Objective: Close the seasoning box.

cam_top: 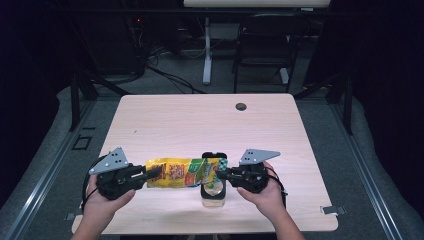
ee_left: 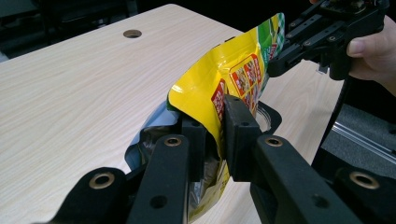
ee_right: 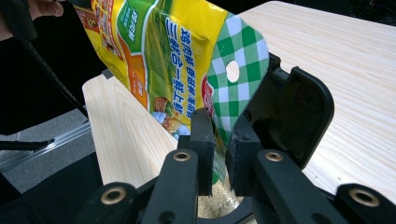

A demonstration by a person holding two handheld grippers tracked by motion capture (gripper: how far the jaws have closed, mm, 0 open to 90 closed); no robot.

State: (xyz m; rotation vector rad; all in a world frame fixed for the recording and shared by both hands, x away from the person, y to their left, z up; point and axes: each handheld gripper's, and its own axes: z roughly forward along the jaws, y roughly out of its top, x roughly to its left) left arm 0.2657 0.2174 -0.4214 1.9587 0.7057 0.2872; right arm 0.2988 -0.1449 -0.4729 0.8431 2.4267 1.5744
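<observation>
A yellow snack bag (cam_top: 182, 172) with a green checked end hangs stretched sideways between my two grippers, above the front of the table. My left gripper (cam_top: 155, 174) is shut on its yellow end; in the left gripper view the pads (ee_left: 236, 135) pinch the bag (ee_left: 233, 70). My right gripper (cam_top: 220, 174) is shut on the checked end (ee_right: 238, 70), and its jaws close on the foil in the right gripper view. Just under that end stands a clear container (cam_top: 213, 194) with its black lid (ee_right: 299, 112) flipped open and pale granules (ee_right: 215, 205) inside.
The light wooden table (cam_top: 200, 120) has a round cable hole (cam_top: 241, 106) near its far edge. A chair (cam_top: 265, 45) and a white desk leg (cam_top: 207, 60) stand on the floor beyond the table. A person's hands hold both grippers at the near edge.
</observation>
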